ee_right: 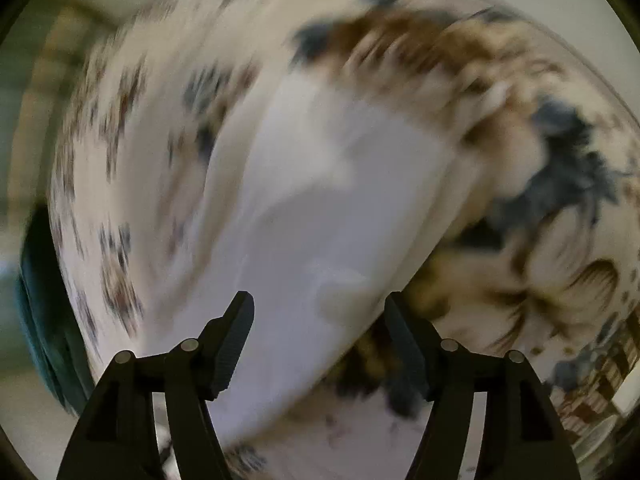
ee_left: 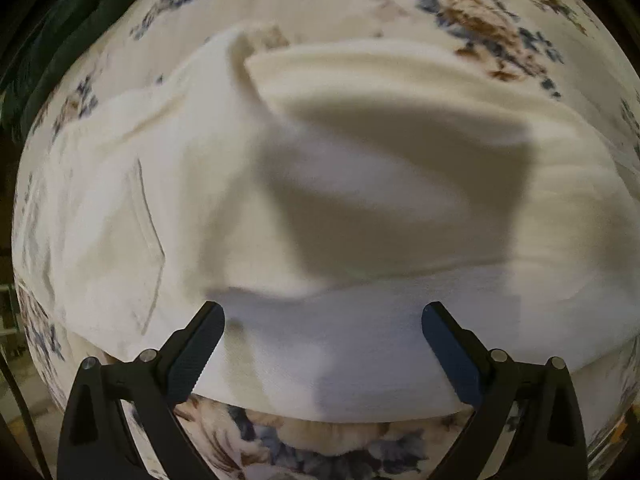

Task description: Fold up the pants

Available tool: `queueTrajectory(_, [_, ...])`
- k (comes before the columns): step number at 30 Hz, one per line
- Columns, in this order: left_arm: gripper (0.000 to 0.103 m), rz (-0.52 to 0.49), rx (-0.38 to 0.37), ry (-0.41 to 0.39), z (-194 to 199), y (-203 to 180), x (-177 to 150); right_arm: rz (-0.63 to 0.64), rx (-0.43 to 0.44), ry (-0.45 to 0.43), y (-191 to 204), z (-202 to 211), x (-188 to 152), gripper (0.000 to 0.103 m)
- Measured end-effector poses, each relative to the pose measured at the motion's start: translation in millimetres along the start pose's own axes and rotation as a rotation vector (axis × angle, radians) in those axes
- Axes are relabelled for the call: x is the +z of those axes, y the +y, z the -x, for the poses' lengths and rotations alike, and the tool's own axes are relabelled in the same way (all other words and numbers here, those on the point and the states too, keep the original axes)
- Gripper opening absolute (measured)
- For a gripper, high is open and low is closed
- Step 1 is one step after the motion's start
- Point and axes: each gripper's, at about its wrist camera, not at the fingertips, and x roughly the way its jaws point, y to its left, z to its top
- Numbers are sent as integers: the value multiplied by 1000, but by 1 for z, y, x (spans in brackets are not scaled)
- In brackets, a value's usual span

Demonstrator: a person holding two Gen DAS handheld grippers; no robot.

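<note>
So in the left wrist view the white pants [ee_left: 192,208] fill most of the frame, lying on a cream floral blanket [ee_left: 480,12] with blue and brown flower prints. There's a stitched back pocket [ee_left: 148,248] at the middle left, and one leg is folded over across the centre and right, with a raised fold edge at the upper middle. A big soft shadow sits on the cloth in the centre. The left gripper [ee_left: 322,316] is at the bottom of the frame with its jaws spread wide, nothing between them, just hovering over the near edge of the pants; can't tell if the tips touch the fabric.

The right wrist view is really motion blurred. A long white strip of the pants [ee_right: 320,200] runs from bottom centre up toward the upper middle, with the floral blanket [ee_right: 520,160] on both sides of it. The right gripper [ee_right: 320,308] is also spread apart at the bottom of the frame, empty, with the pants showing between the fingers. Something teal [ee_right: 40,300] sits at the left edge, too blurry to identify
</note>
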Motion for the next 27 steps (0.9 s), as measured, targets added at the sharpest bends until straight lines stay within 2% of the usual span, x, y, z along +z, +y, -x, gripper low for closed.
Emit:
queueTrajectory(3, [101, 37, -5, 21, -6, 1, 0, -89, -13, -18, -14, -9, 21, 70])
queueTrajectory(4, [101, 43, -3, 23, -7, 1, 0, -118, -29, -14, -18, -18, 28, 62])
queueTrajectory(5, [101, 46, 0, 23, -8, 0, 1, -134, -33, -20, -19, -25, 33, 47])
queueTrajectory(6, [101, 48, 4, 21, -9, 0, 2, -125, -66, -17, -16, -32, 35, 23])
queueTrajectory(8, [101, 49, 9, 15, -9, 0, 2, -70, -134, -28, -1, -37, 33, 17])
queueTrajectory(10, [101, 53, 18, 8, -8, 0, 1, 47, -219, -84, 16, -30, 29, 9])
queueTrajectory(12, [101, 64, 21, 6, -6, 0, -1, 21, -262, -80, 4, -35, 30, 9])
queueTrajectory(14, [101, 75, 19, 3, -1, 4, -3, -37, -232, -10, -7, -46, 31, 10])
queueTrajectory(17, [101, 110, 31, -27, 16, 14, -6, 18, -263, 61, 15, -36, 27, 17])
queueTrajectory(18, [101, 128, 55, -58, 27, 20, -6, 45, -244, 67, 29, -28, 20, 18])
queueTrajectory(20, [101, 147, 130, -133, 49, 29, -2, 144, -183, 48, 71, -6, 4, 42])
queueTrajectory(21, [101, 160, 191, -189, 63, 37, 3, 225, -154, 43, 102, 1, -10, 66])
queueTrajectory(22, [101, 171, 219, -219, 70, 43, 8, 319, -115, 58, 135, 2, -25, 73])
queueTrajectory(23, [101, 182, 238, -239, 74, 49, 12, 400, -92, 88, 159, -1, -40, 73])
queueTrajectory(24, [101, 192, 262, -249, 75, 58, 24, 530, -75, 153, 202, -15, -62, 73])
queueTrajectory(27, [101, 175, 306, -212, 58, 75, 42, 783, 25, 277, 293, -53, -121, 73])
